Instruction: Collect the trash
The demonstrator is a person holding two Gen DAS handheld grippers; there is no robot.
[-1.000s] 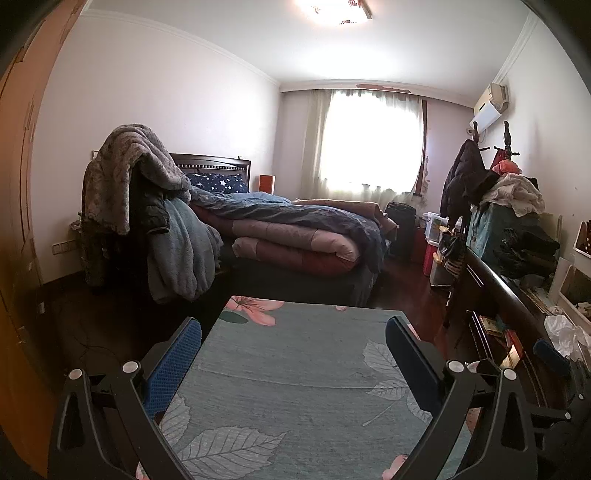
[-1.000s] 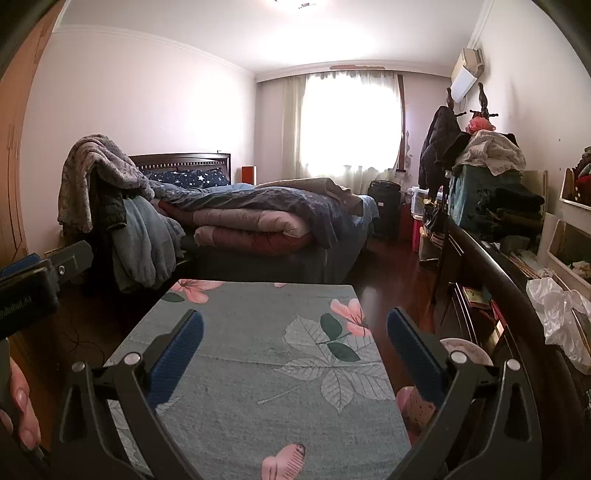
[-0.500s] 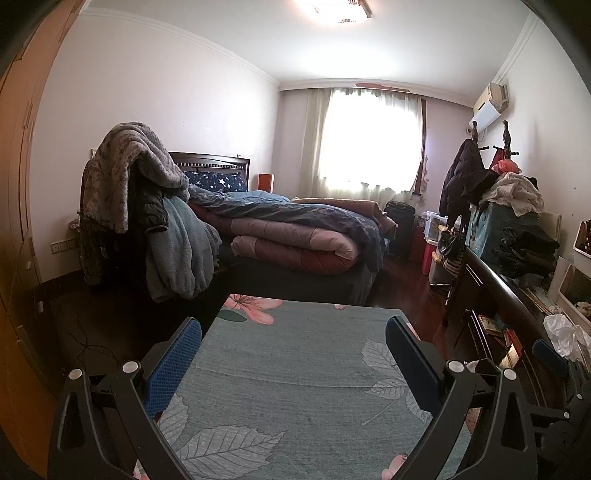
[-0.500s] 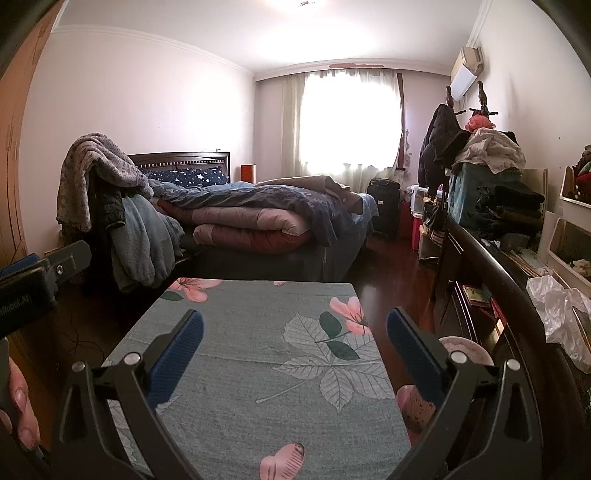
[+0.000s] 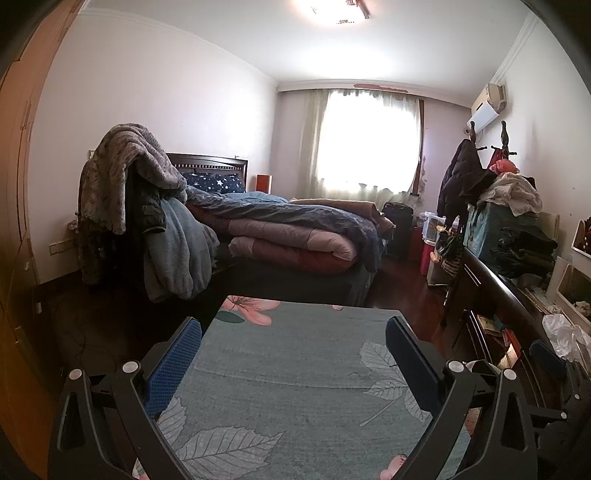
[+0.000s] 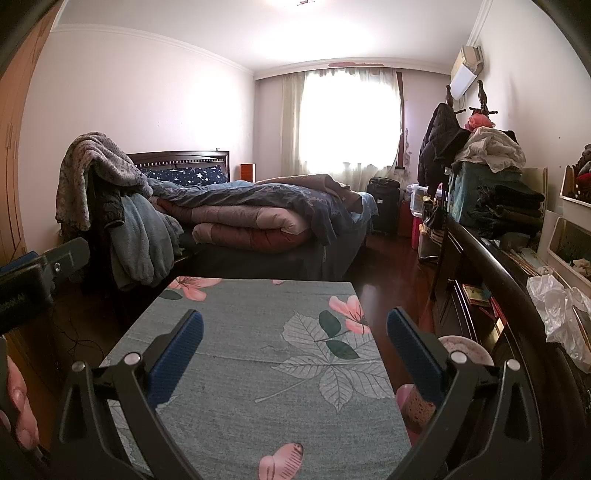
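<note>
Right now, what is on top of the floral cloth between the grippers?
The floral cloth appears bare; no trash shows on it. Both grippers, left and right, hang open above. Their frames hide its near edge.

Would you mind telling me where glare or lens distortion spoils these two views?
Left wrist view: the window and ceiling lamp are blown out white, walls bow outward, corners go black. Right wrist view: the window is washed out too, and the dark cabinet edge curves strongly.

Bedroom with pale walls, dark wood floor, bed piled with quilts, bright curtained window, lit ceiling lamp, wall air conditioner.
</note>
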